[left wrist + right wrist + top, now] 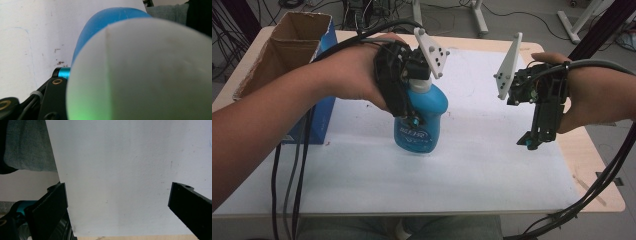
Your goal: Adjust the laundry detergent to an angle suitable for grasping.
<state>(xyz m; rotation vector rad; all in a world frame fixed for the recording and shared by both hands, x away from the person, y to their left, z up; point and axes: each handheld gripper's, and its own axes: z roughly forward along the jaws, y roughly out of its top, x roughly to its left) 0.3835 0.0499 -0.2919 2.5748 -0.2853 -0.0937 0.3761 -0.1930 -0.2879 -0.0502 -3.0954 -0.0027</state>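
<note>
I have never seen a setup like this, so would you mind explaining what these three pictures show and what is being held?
A person sits at a table covered by a white sheet and holds a two-jaw gripper in each hand. The high view looks down from above the person. The other two come from small cameras riding on the grippers, looking along their jaws. The left gripper is closed around the neck of a blue bottle, which stands upright on the sheet; in the left gripper view its white cap is blurred and very close. The right gripper is open, holds nothing, and points down over the bare sheet. A cardboard box stands at the far left.
</note>
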